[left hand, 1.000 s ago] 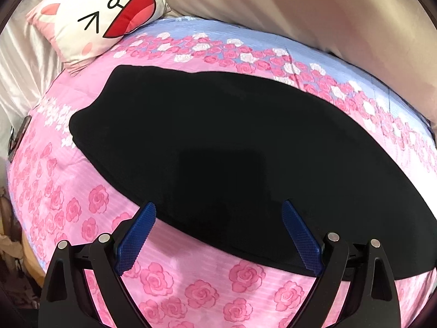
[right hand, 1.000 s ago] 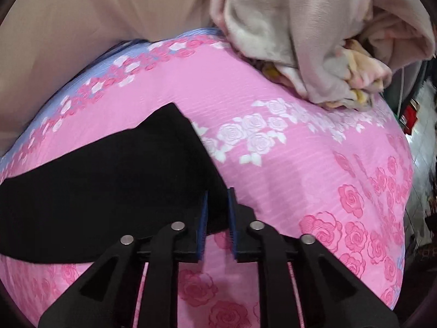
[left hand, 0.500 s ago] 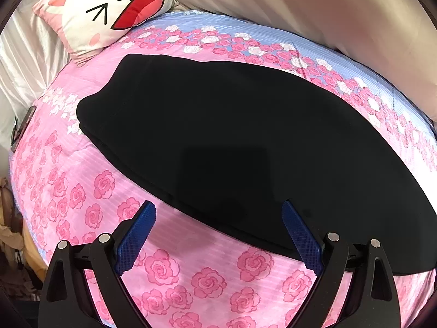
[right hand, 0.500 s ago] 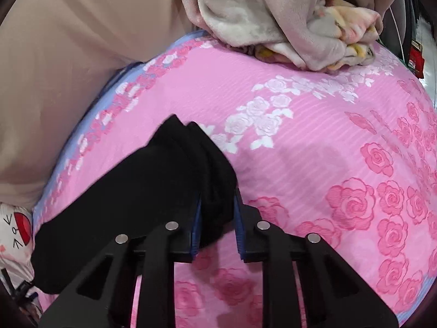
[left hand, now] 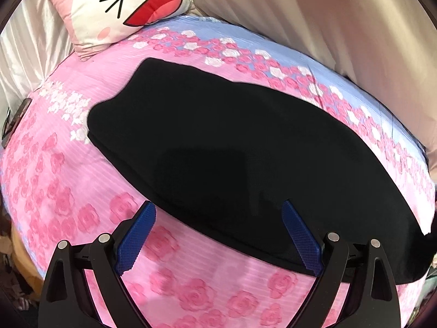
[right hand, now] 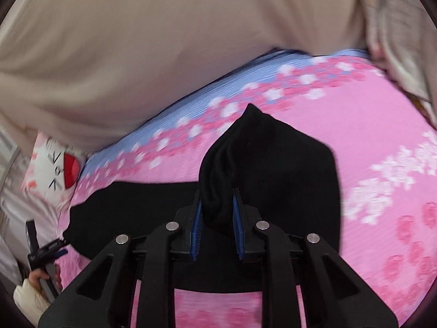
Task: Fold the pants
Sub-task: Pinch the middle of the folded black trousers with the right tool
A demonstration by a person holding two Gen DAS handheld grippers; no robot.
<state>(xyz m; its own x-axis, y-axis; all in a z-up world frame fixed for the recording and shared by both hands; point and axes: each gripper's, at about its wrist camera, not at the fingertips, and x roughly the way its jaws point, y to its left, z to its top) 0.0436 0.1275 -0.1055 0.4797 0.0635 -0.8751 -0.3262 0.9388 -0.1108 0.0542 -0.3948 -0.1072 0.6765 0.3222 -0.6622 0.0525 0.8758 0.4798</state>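
**Inspector:** Right gripper (right hand: pixel 217 205) first. State?

**Operator:** Clamped on a bunched end of the black pants (left hand: pixel 245 158). From my right wrist view, the cloth rises in a peak between both blue pads (right hand: pixel 197 224), lifted off the bed. That view is blurred, so I cannot make out seams.

**Inspector:** Largest items, in order.

**Operator:** I see a bedspread (left hand: pixel 82 177), pink with roses and a blue band along the far edge, against a beige curtain (left hand: pixel 341 22). On it, the pants. Then a cartoon-face pillow (left hand: pixel 120 8) at the far left corner.

**Inspector:** Lie of the garment?

**Operator:** Its long axis runs across the bed, from the upper left near the pillow to the lower right of my left wrist view. The left end lies flat; the right end leaves the frame.

**Inspector:** Left gripper (left hand: pixel 218 232)?

**Operator:** Released, jaws spread wide, nothing between them. It hangs over the near edge of the pants. My right wrist view shows a hand (right hand: pixel 45 277) on it at the lower left.
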